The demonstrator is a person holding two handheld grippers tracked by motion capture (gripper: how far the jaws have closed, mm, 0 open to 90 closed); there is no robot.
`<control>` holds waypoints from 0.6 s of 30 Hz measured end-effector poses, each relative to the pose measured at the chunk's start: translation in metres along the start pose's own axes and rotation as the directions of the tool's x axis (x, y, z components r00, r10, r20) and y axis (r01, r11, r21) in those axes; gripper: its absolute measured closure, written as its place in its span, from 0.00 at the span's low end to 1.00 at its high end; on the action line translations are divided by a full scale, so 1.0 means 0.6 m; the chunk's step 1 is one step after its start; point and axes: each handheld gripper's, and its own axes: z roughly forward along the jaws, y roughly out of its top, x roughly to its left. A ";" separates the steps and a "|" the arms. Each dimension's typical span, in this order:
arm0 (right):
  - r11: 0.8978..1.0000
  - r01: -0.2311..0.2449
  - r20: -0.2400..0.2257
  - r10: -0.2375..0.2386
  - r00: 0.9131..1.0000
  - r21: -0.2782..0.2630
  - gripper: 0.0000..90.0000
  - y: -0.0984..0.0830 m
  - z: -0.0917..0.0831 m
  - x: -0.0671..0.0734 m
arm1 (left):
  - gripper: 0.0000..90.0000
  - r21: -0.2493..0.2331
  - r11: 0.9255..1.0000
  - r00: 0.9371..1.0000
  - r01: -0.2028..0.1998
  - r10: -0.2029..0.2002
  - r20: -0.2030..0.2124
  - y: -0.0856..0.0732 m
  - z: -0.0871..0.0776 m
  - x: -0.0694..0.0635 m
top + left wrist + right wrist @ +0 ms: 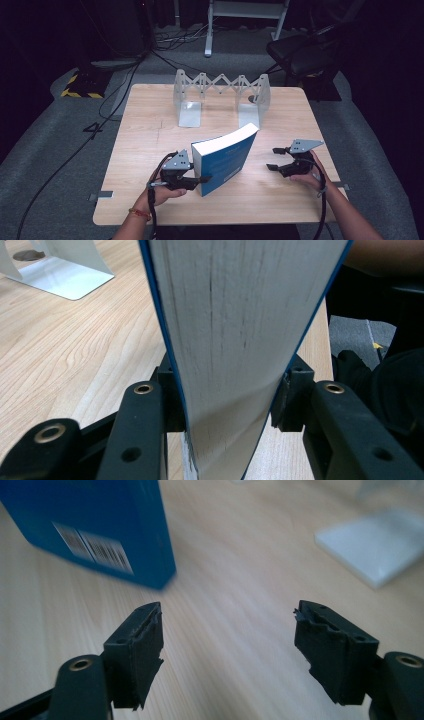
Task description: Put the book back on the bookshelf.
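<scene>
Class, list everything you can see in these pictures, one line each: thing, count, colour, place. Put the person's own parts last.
Book: one, blue cover, white page edges, tilted up at the table's middle, clamped at its near end.
Expanding bookend rack: one, silver-white metal, far side of the table.
Table: one, light wood.
Chair: one, black, beyond the table's far right corner.
Cables: several, black, on the grey floor at left.
Left gripper: one, black, fingers pressing both covers of the book.
Right gripper: one, black, open, right of the book, nothing between its fingers.
Forearms: two, at the bottom edge.
</scene>
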 end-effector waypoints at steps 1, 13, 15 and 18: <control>0.998 0.027 -0.017 -0.028 0.999 -0.058 0.31 0.035 -0.006 0.008 | 0.65 0.001 1.000 1.000 -0.005 0.005 -0.007 0.000 0.000 -0.002; 0.973 0.140 -0.098 -0.160 0.982 -0.182 0.30 0.164 -0.006 0.026 | 0.65 0.001 1.000 0.999 -0.023 0.023 -0.039 -0.001 0.000 -0.007; 0.972 0.144 -0.134 -0.171 0.976 -0.188 0.30 0.174 0.003 0.027 | 0.64 0.004 1.000 0.999 -0.028 0.028 -0.043 -0.001 0.001 -0.008; 0.971 0.157 -0.185 -0.191 0.964 -0.181 0.28 0.183 0.023 0.030 | 0.64 0.007 0.999 0.998 -0.036 0.036 -0.054 -0.001 0.000 -0.009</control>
